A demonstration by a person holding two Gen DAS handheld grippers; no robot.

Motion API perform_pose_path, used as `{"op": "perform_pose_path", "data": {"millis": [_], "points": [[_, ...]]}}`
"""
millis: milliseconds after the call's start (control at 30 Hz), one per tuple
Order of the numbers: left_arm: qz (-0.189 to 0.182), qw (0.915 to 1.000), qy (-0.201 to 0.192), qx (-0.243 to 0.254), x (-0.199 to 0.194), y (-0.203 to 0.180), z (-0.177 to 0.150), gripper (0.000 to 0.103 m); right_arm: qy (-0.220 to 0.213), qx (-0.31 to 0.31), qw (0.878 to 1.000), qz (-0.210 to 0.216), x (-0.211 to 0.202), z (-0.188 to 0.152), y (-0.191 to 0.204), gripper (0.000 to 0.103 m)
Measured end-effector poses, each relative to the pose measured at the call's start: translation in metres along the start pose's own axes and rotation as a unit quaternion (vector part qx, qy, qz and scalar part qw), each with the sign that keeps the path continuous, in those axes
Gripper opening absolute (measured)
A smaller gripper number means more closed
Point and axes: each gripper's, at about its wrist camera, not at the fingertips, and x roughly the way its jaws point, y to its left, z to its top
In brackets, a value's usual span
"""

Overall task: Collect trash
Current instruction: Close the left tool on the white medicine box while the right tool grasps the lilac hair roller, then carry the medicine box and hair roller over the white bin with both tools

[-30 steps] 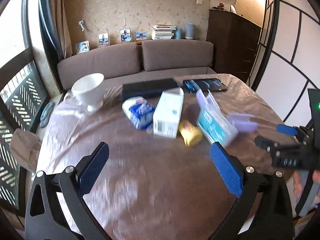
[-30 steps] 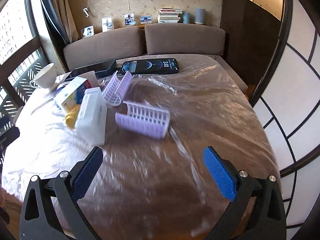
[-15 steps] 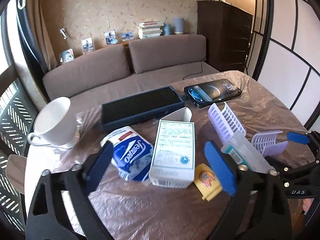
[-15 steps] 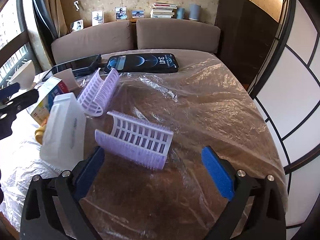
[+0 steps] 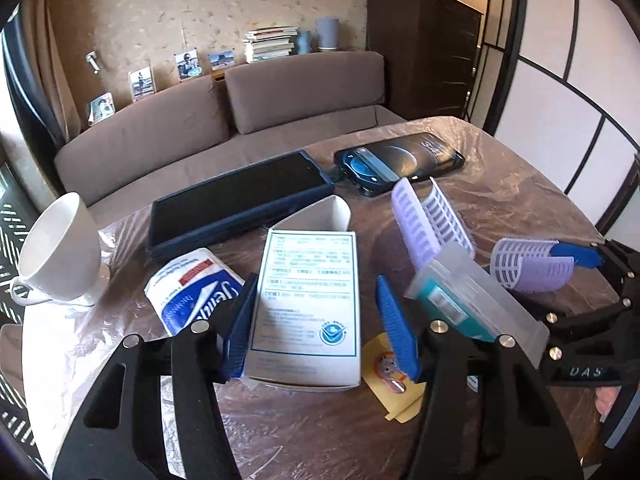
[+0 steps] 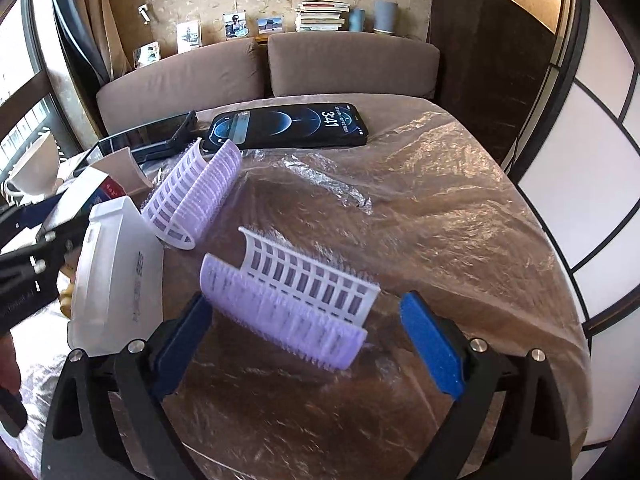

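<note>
Left gripper [image 5: 320, 332] pitched down toward the table, its 2 blue pads [image 5: 396, 330] partway in, jaws just been closing, left pad against a white box [image 5: 306, 312], right pad just clear of it. Right gripper [image 6: 308, 330] also angled down, jaws wide, a purple hair roller [image 6: 288, 312] between the pads, untouched.

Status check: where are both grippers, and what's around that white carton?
Left gripper just closing around white carton, pads not clearly pressing. Right gripper open, straddling purple hair roller. Tissue pack and yellow packet crowd the carton.
</note>
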Motion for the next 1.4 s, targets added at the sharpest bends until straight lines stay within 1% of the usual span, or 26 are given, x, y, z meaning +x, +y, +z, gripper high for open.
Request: {"op": "perform_pose_path", "data": {"millis": [67, 267, 500, 533, 567, 633, 800, 1067, 1400], "points": [[-0.002, 1.0000, 0.003, 0.003, 0.000, -0.001, -0.001, 0.048, -0.001, 0.009, 1.000, 0.007, 0.001, 0.002, -0.001, 0.094], [-0.014, 0.9999, 0.005, -0.002, -0.003, 0.000, -0.004, 0.048, 0.004, 0.018, 1.000, 0.009, 0.006, 0.003, 0.001, 0.095], [-0.009, 0.9999, 0.003, -0.012, -0.004, 0.001, -0.005, 0.048, -0.006, 0.010, 1.000, -0.004, 0.008, 0.001, 0.007, 0.095], [-0.007, 0.9999, 0.002, -0.014, -0.004, 0.001, -0.005, 0.048, -0.008, 0.010, 1.000, -0.003, 0.007, 0.001, 0.007, 0.091], [-0.005, 0.9999, 0.001, -0.016, -0.004, 0.000, -0.005, 0.048, -0.012, 0.008, 1.000, -0.002, 0.006, 0.001, 0.008, 0.084], [-0.004, 0.9999, -0.001, -0.015, -0.005, -0.001, -0.006, 0.048, -0.012, -0.002, 1.000, -0.002, 0.006, 0.002, 0.011, 0.078], [0.000, 0.9999, -0.006, -0.014, -0.009, -0.004, -0.005, 0.048, -0.015, -0.003, 1.000, 0.012, 0.001, 0.004, 0.011, 0.077], [0.012, 0.9989, -0.016, -0.043, -0.023, 0.003, -0.003, 0.048, -0.020, 0.004, 1.000, 0.021, -0.009, 0.006, 0.006, 0.077], [0.029, 0.9961, -0.015, -0.082, -0.041, 0.003, -0.017, 0.048, -0.020, 0.004, 0.999, 0.028, -0.018, 0.006, 0.005, 0.077]]}}
